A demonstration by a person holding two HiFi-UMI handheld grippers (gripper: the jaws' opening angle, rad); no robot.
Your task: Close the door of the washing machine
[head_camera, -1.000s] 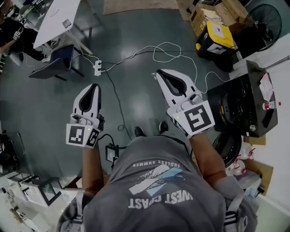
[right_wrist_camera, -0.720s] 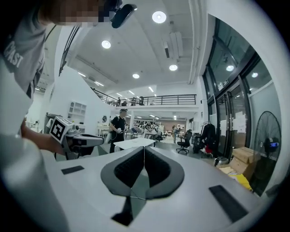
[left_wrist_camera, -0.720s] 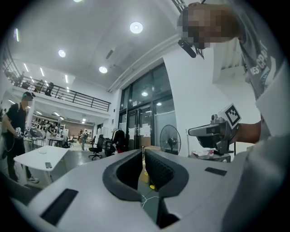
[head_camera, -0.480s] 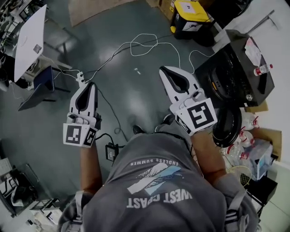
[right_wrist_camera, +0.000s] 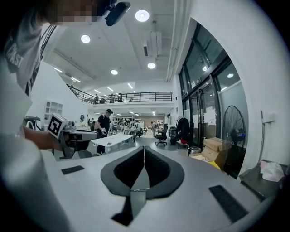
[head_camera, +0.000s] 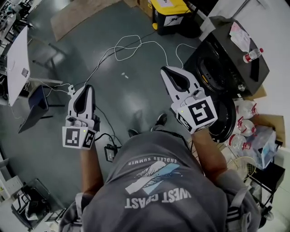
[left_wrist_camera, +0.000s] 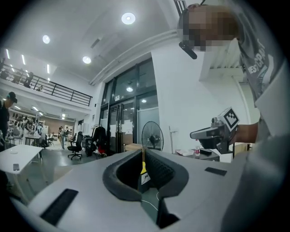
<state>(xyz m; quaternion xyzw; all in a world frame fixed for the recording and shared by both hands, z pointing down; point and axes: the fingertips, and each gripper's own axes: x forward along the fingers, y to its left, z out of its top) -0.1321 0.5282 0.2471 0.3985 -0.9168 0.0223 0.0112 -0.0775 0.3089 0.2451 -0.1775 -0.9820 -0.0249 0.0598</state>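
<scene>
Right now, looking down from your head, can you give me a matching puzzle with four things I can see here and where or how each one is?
Things:
1. round dark washing-machine door
2. clear plastic bottle with a red cap
3. yellow-lidded black bin
4. looped white cable

Places or states:
A. lying on the grey floor
B. on top of the black washing machine
C. swung open
D. at the head view's top edge

Pairs: 1-C, 2-B, 3-D, 4-A

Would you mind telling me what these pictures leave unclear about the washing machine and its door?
- Door: in the head view, partly covered by the marker cube of the right gripper and the forearm; hinge unseen.
- Drum inside the washing machine: head view, too dark.
- Bottle on top: label too small.
- Neither gripper view shows the door.
</scene>
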